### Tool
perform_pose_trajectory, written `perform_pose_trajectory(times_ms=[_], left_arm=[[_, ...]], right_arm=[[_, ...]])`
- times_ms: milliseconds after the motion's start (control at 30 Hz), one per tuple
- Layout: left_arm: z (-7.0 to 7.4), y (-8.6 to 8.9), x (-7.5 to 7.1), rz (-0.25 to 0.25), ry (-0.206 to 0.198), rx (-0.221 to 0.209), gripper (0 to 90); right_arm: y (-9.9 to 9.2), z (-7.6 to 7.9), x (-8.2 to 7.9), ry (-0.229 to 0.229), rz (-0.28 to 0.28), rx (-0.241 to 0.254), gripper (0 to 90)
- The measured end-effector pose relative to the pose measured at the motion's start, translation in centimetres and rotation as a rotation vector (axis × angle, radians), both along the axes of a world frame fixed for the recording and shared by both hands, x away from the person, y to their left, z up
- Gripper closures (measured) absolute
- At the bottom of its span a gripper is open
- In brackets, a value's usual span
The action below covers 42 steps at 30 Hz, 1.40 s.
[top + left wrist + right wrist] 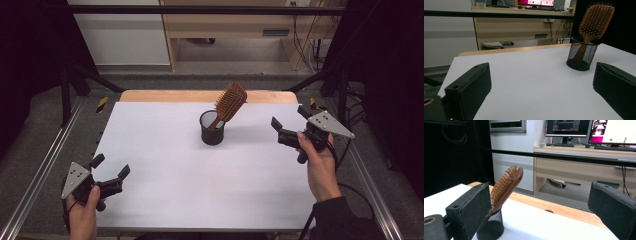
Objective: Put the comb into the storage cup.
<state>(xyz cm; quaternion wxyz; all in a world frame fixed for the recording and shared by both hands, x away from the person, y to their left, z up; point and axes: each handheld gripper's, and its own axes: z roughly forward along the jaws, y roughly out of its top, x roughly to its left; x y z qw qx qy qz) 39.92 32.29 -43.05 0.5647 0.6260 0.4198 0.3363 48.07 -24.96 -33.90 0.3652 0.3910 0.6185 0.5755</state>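
Wooden hairbrush (230, 103) stands handle-down in black mesh cup (212, 128), mid-bench, leaning right. Right tool (290, 126) near, released; left tool (111, 167) well apart, released. Risk: sideways pull tips light cup, spilling brush.

Even overhead light, dark surroundings, soft shadow beside the cup (212, 129), slightly blurred.

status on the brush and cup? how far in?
Done, or not begun: brush stands handle-down in the mesh cup, leaning right. In hand: nothing; left tongs and right tongs are open and apart from it, right nearer. Left: if the brush comes out, the reach and grip on it.
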Motion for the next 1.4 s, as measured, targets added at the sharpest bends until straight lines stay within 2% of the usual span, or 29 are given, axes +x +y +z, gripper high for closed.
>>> perform_pose_trajectory(times_ms=[33, 167, 367, 1033, 1400], left_arm=[[0.0, 0.1, 0.0, 0.000, 0.001, -0.001, 2.1], [0.0, 0.8, -0.5, 0.000, -0.015, -0.051, 2.0], [-0.1, 1.4, -0.7, 0.007, -0.012, -0.073, 2.1], [-0.3, 1.2, -0.6, -0.007, -0.016, -0.058, 2.2], [-0.4, 0.8, -0.5, -0.022, -0.013, -0.050, 2.1]], right_arm=[[-0.1, -0.1, -0.1, 0.002, -0.001, 0.001, 4.9], [-0.4, -0.9, -0.8, 0.016, -0.006, -0.005, 4.9], [-1.2, -2.4, -2.0, 0.029, -0.006, -0.003, 4.6], [-3.3, -8.2, -4.9, 0.074, 0.000, 0.004, 4.5], [-3.2, -9.9, -5.6, 0.102, -0.004, 0.001, 2.0]])
